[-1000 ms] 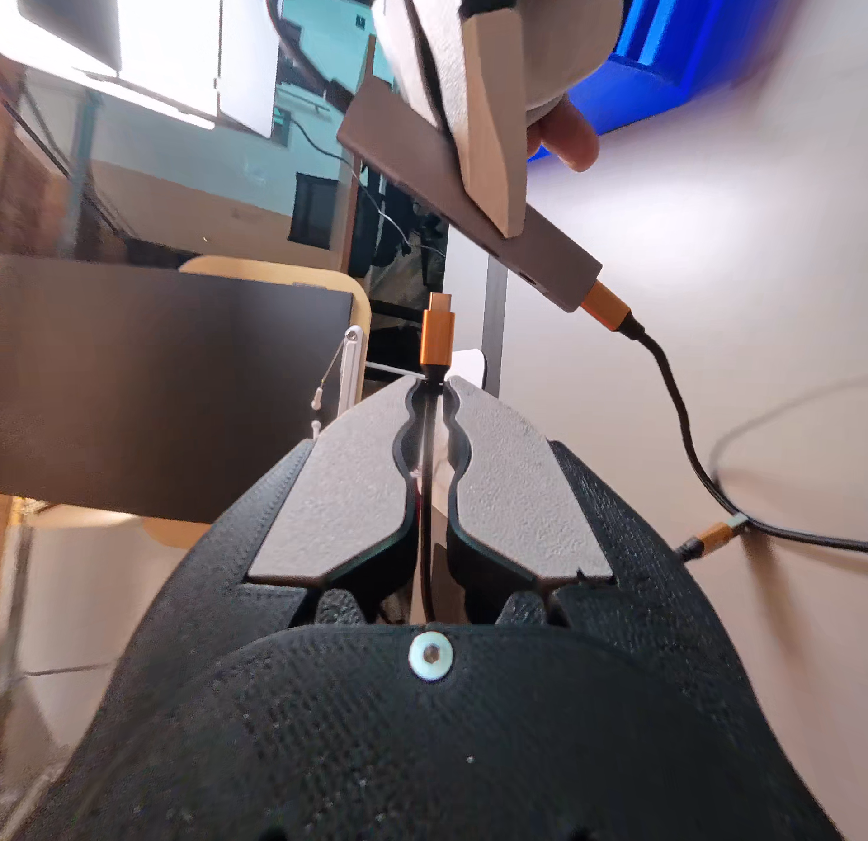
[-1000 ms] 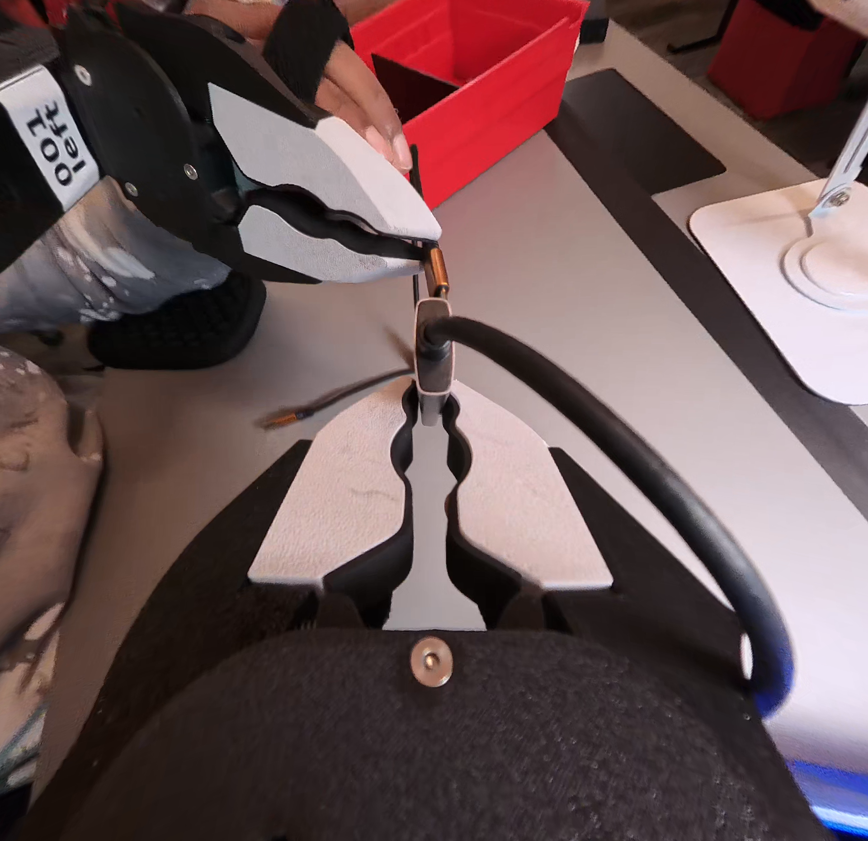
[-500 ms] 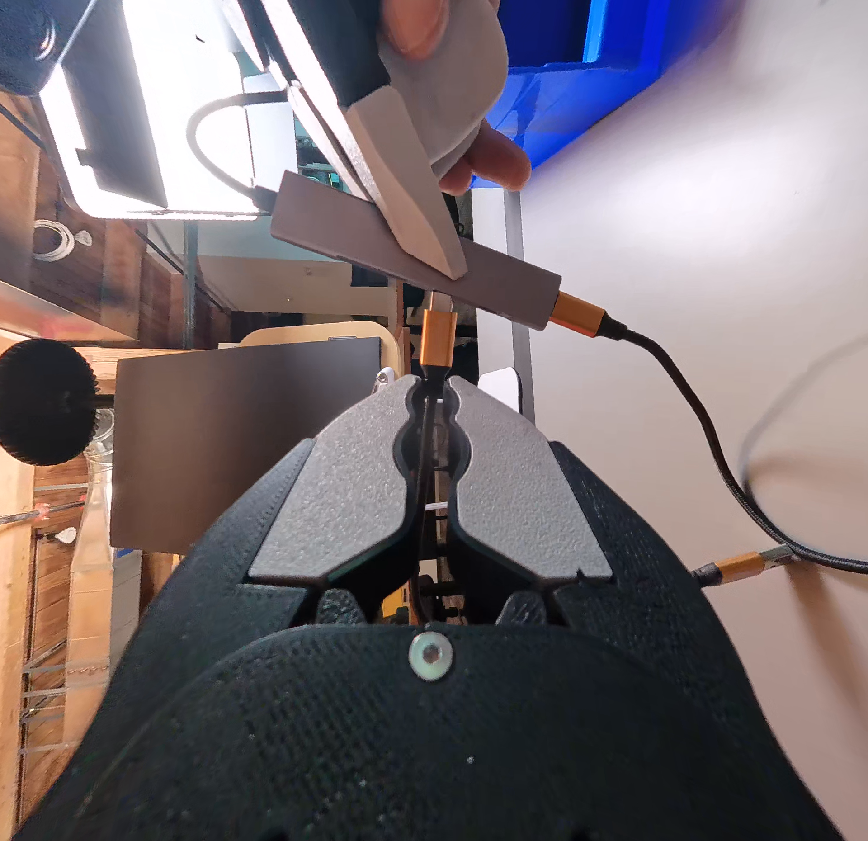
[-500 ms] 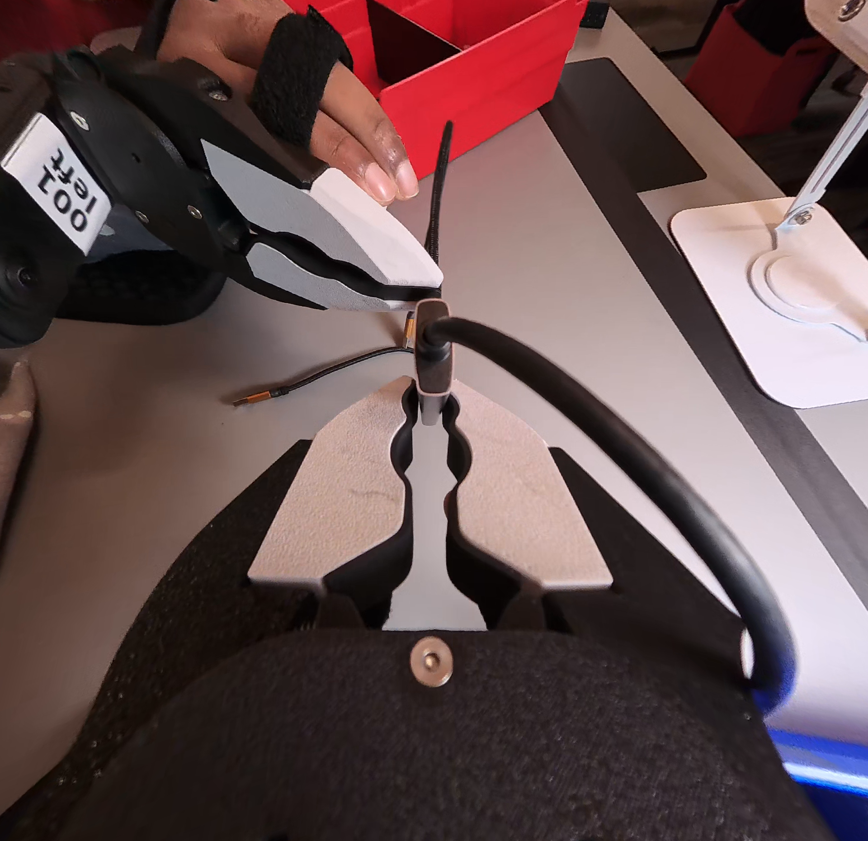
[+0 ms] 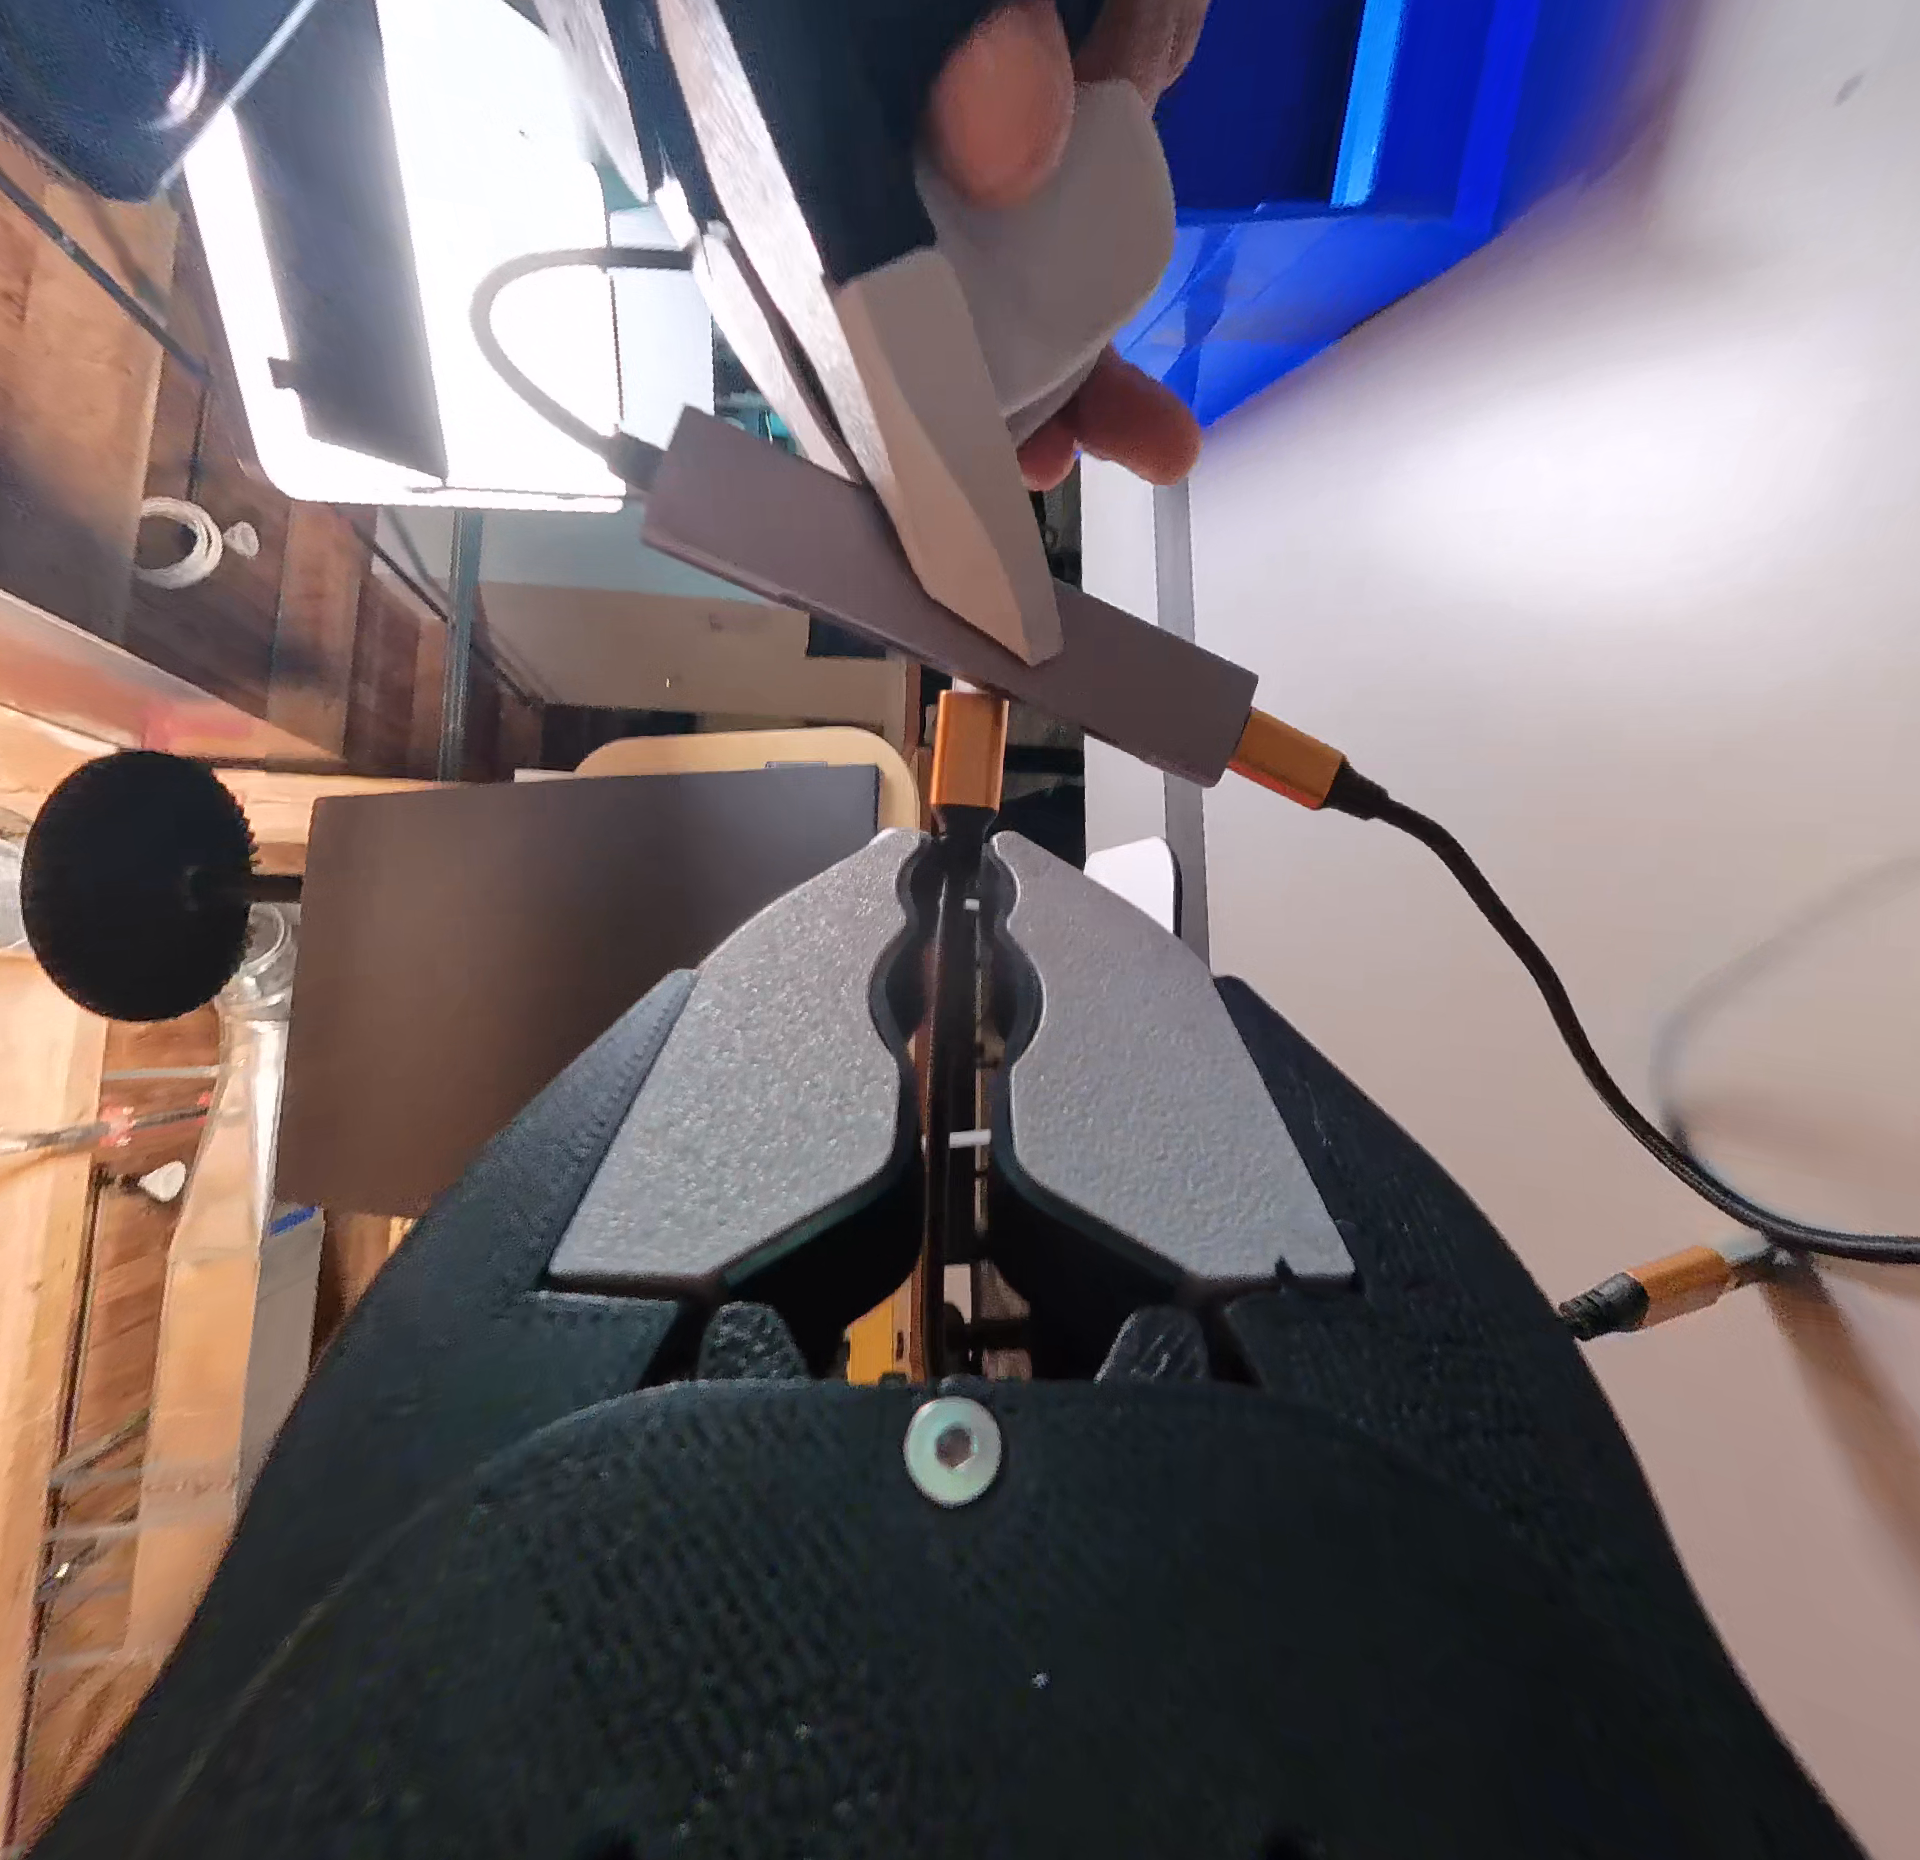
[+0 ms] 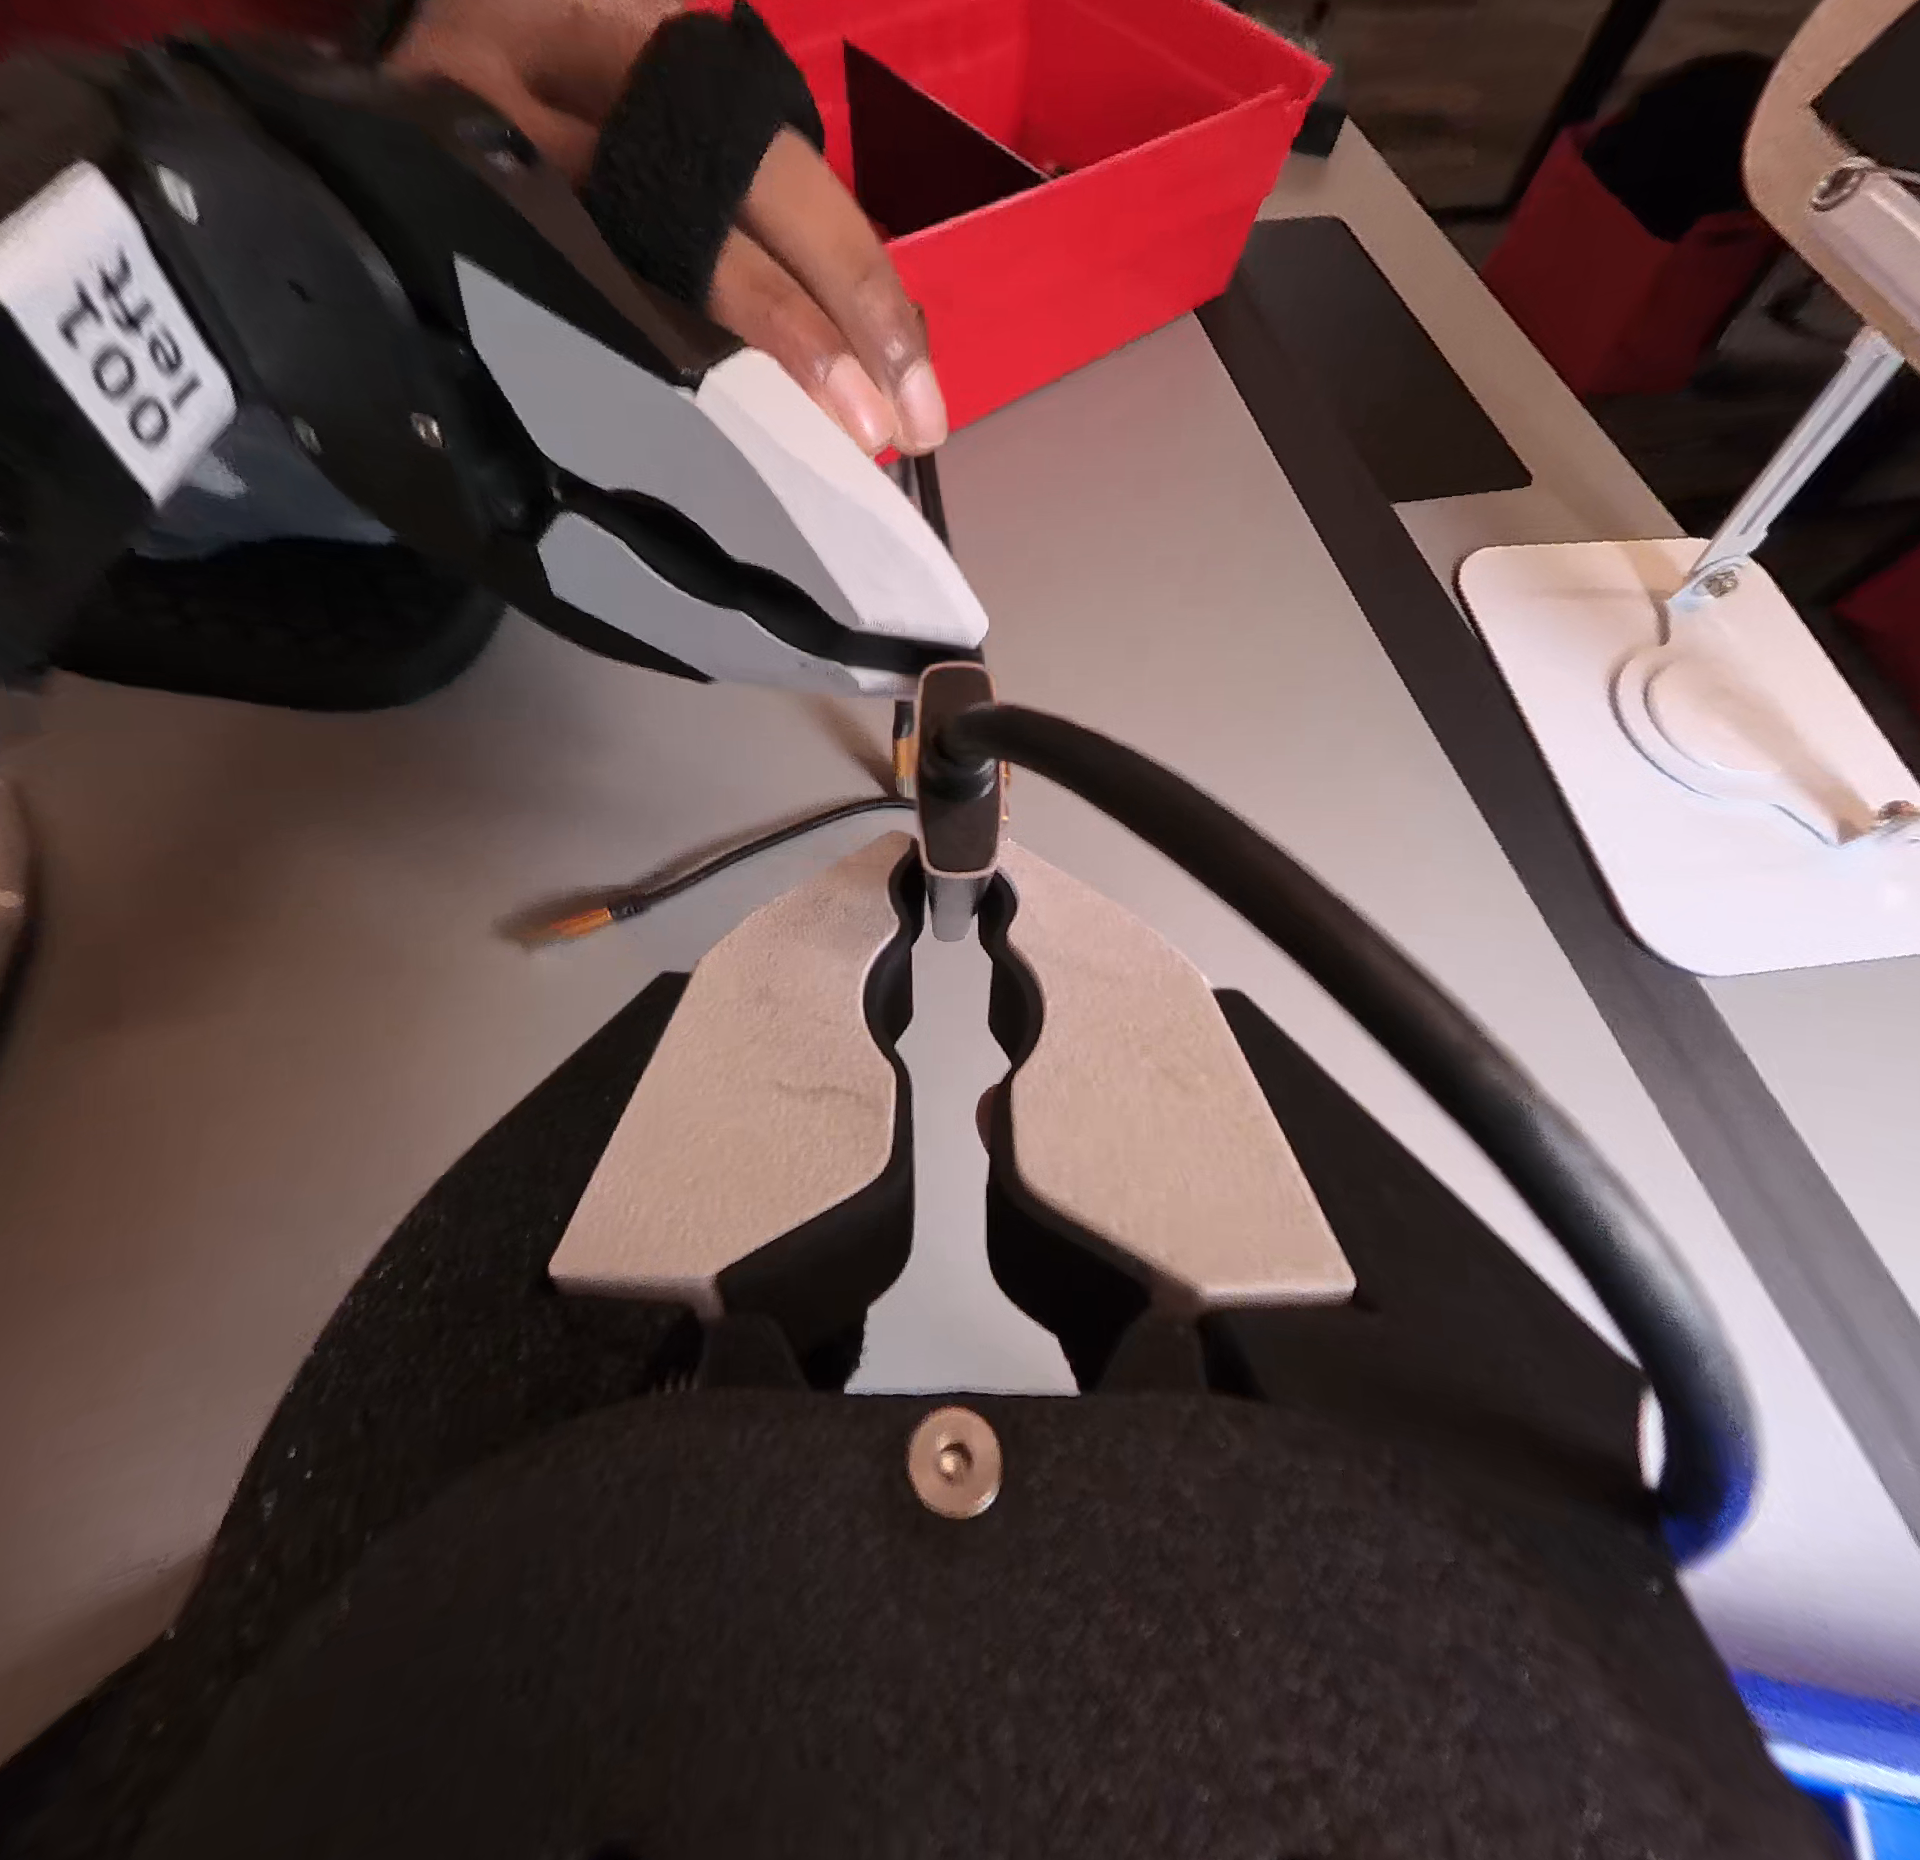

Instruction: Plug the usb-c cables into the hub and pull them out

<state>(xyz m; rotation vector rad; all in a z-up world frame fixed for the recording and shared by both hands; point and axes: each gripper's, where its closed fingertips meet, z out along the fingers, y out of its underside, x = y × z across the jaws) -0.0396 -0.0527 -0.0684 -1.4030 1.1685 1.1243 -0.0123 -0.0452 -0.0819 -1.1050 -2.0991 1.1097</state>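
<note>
My right gripper (image 6: pixel 956 865) is shut on the grey hub (image 6: pixel 954 771) and holds it above the table, end-on to this view, with the hub's thick black lead (image 6: pixel 1299 906) curving off to the right. In the left wrist view the hub (image 5: pixel 790 553) is a slanted grey bar clamped between the right gripper's fingers (image 5: pixel 956 501). My left gripper (image 5: pixel 961 844) is shut on a thin black cable just behind its orange usb-c plug (image 5: pixel 966 761). The plug's metal tip meets the hub's long side. A second orange plug (image 5: pixel 1288 766) sits in the hub's end.
A loose orange plug (image 5: pixel 1673 1280) lies on the grey table (image 6: pixel 1143 522); it also shows in the right wrist view (image 6: pixel 582 922). A red bin (image 6: pixel 1070 241) stands at the back, a blue bin (image 5: pixel 1351 200) near the right hand, and a white stand base (image 6: pixel 1714 761) to the right. Less than 4 cm separates the two grippers' tips.
My left gripper has carried its orange plug up to the hub, closing the gap until the tip meets the hub's side. The right gripper has tilted and shifted the hub slightly.
</note>
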